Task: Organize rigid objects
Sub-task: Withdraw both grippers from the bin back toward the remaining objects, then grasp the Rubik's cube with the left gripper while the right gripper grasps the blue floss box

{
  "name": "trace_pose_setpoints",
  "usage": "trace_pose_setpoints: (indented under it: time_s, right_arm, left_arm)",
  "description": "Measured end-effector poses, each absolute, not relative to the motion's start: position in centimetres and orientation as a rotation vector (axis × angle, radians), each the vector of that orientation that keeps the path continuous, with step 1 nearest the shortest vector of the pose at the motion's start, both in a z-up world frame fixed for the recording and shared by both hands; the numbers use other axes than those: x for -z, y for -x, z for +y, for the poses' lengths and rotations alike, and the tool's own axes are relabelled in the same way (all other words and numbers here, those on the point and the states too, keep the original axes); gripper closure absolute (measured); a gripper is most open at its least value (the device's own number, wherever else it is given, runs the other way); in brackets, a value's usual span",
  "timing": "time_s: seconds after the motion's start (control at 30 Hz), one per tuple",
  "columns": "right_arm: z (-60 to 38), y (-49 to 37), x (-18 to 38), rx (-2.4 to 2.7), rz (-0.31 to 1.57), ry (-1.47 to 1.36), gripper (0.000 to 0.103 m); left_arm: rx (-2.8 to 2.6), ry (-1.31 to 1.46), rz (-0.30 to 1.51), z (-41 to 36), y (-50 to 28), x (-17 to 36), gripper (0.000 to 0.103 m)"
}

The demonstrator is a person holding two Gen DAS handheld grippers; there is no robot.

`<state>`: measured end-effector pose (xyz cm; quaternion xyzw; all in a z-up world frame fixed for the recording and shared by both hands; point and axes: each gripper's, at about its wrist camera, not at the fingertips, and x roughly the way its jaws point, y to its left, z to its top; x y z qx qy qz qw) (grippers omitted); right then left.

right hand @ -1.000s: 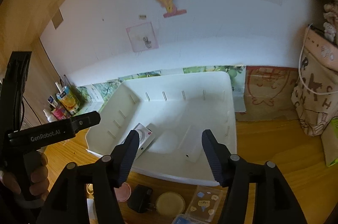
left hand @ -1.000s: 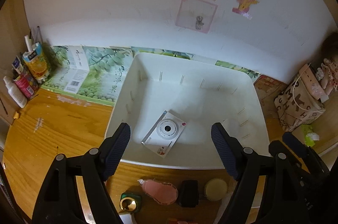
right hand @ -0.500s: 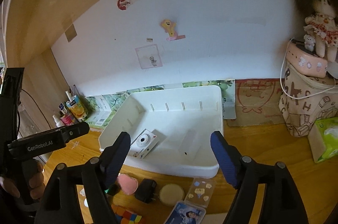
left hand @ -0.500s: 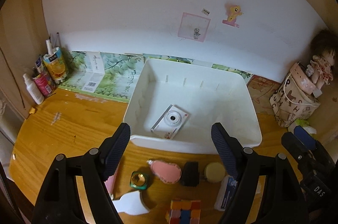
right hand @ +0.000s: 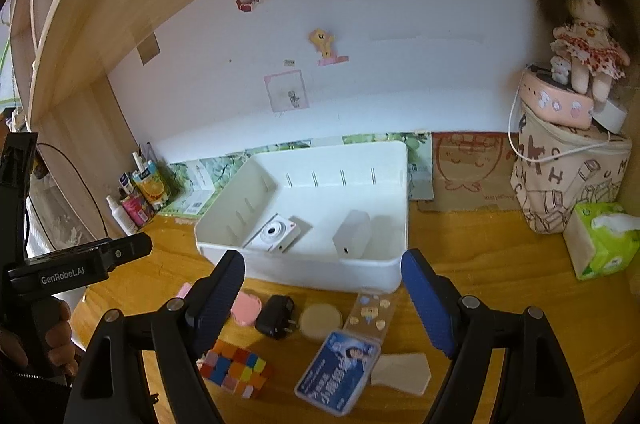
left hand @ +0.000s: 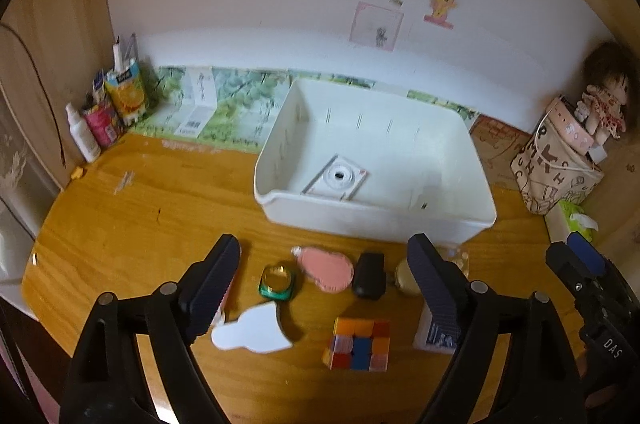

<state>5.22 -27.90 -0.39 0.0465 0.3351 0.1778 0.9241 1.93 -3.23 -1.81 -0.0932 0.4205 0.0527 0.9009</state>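
Note:
A white bin [left hand: 456,220] [right hand: 304,272] stands on the wooden desk and holds a small white camera [left hand: 338,177] [right hand: 276,232] and a white box [right hand: 352,234]. In front of it lie a green ring box [left hand: 277,282], a pink case [left hand: 328,267] [right hand: 246,307], a black charger [left hand: 369,275] [right hand: 276,316], a round beige tin [right hand: 320,321], a colour cube [left hand: 358,344] [right hand: 236,370], a blue tin [right hand: 339,370], a sticker card [right hand: 370,312] and a white flat piece [left hand: 250,330]. My left gripper [left hand: 322,288] and right gripper [right hand: 322,304] are open, empty, above these items.
Bottles and a juice carton [left hand: 125,96] stand at the back left corner. A patterned bag [right hand: 568,180] with a doll [right hand: 584,40] on it and a tissue box [right hand: 604,244] stand at the right. A green poster [left hand: 224,108] leans against the wall.
Both grippers have pulled back and up from over the bin to over the row of small items at the desk front. Both stay open. The camera lies still in the bin.

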Motion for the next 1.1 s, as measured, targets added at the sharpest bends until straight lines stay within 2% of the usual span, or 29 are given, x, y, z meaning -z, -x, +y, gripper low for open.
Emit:
trace_pose_setpoints:
  time_s: [0.47, 1.1]
  right_arm:
    - [-28.7, -3.4, 3.6, -0.357, 0.783, -0.094, 0.022]
    - [-28.9, -3.5, 9.7, -0.368, 1.010, -0.108, 0.022]
  left_arm:
    - [-0.162, 0.235, 1.015, -2.5, 0.0, 6.4, 0.015]
    - [-0.201, 0.254, 1.226, -2.6, 2.0, 12.2, 0.015]
